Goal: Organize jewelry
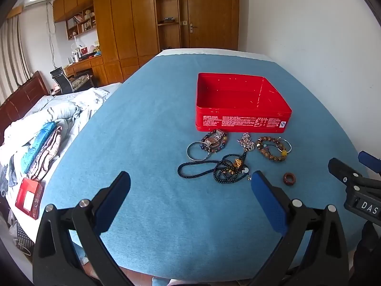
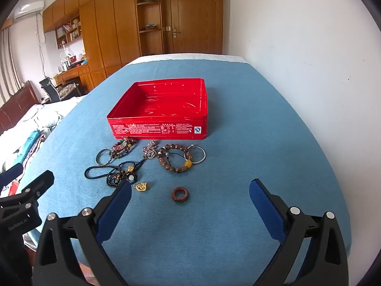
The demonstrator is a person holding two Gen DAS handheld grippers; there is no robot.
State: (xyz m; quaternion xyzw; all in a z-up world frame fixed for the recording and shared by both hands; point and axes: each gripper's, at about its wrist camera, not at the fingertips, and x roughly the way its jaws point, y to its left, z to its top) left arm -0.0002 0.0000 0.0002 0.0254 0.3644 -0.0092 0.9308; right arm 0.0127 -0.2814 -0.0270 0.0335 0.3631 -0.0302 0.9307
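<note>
An empty red tin box (image 1: 240, 119) (image 2: 157, 125) stands on the blue cloth. Jewelry lies in front of it: a brown bead bracelet (image 1: 271, 149) (image 2: 173, 158), a silver bangle (image 1: 196, 151) (image 2: 103, 157), a black cord necklace (image 1: 214, 169) (image 2: 112, 172), a gold charm (image 2: 142, 186) and a dark red ring (image 1: 290, 178) (image 2: 180, 194). My left gripper (image 1: 190, 182) is open and empty, just short of the black necklace. My right gripper (image 2: 190, 190) is open and empty, with the red ring between its fingertips' line.
The blue cloth (image 1: 154, 119) covers a table against a white wall (image 2: 309, 47) on the right. An unmade bed with folded clothes (image 1: 45, 143) and a red box lid (image 1: 29, 197) lies to the left. Wooden wardrobes stand behind.
</note>
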